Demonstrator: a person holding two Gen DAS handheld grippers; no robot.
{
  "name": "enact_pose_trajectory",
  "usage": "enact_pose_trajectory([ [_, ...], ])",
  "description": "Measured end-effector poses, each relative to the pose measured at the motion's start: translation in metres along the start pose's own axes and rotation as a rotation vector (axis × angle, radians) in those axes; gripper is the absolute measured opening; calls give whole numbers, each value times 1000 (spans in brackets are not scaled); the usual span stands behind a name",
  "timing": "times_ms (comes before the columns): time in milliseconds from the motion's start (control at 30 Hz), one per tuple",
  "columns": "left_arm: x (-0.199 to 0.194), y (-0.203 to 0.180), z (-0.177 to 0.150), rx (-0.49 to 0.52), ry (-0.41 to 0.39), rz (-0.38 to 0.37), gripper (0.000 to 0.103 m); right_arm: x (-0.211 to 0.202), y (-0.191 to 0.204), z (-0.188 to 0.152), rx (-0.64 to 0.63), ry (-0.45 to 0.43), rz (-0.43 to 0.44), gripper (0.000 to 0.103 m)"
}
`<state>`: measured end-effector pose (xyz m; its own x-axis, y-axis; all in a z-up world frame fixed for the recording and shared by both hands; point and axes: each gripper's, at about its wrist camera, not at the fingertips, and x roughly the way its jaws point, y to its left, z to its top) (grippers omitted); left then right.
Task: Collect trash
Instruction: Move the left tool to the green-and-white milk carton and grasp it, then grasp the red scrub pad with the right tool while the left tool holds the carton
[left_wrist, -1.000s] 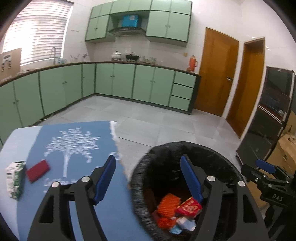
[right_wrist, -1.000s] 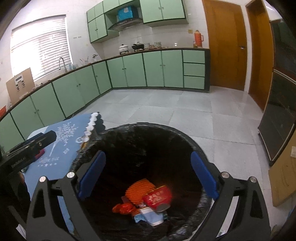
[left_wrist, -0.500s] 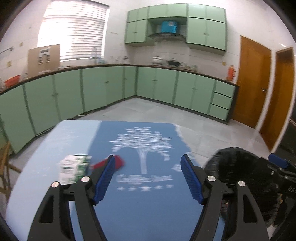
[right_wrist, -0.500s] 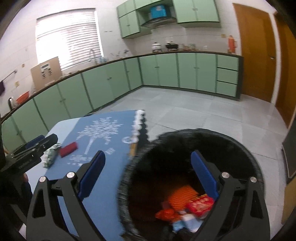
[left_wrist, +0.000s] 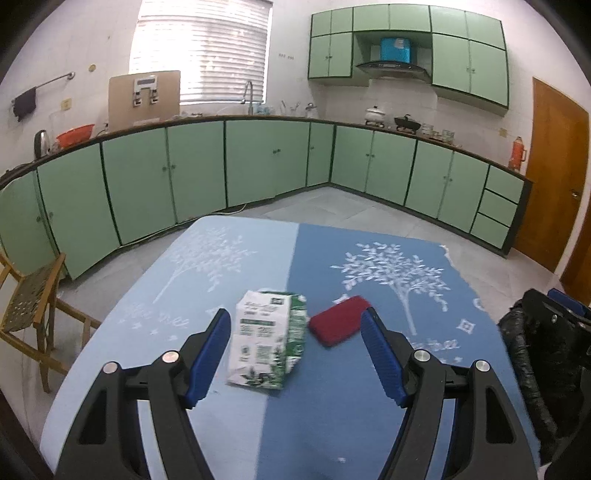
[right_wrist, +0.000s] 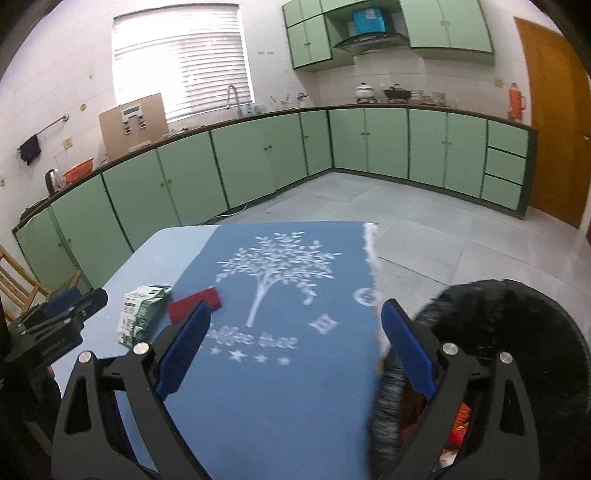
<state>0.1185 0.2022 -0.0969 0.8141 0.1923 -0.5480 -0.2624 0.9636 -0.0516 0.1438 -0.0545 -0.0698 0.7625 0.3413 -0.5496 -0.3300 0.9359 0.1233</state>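
Note:
A crumpled green-and-white carton lies on the blue tablecloth, with a flat red item just to its right. My left gripper is open and empty, above and in front of the carton. In the right wrist view the carton and the red item lie at the left. My right gripper is open and empty over the cloth. The black-lined trash bin stands off the table's right edge with wrappers inside; it also shows in the left wrist view.
A wooden chair stands left of the table. Green kitchen cabinets line the walls across a tiled floor. Wooden doors are at the right. The left gripper shows at the left of the right wrist view.
Both grippers have swung left, away from over the bin toward the table. The carton and red item now lie in front of the left gripper. Both stay open and empty.

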Motion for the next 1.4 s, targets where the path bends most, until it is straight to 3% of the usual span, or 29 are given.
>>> enact_pose_trajectory([
  [333,46,18,-13,-27,78,7,71,48,34,1,-18,47,17,91],
  [700,83,18,-18,-33,152,10,71,88,33,-11,-19,115,-8,91],
  [1133,111,24,-21,-72,242,3,75,110,39,-8,-42,133,4,91],
  [1400,102,26,-18,-78,197,9,71,120,43,-8,-57,150,24,91],
])
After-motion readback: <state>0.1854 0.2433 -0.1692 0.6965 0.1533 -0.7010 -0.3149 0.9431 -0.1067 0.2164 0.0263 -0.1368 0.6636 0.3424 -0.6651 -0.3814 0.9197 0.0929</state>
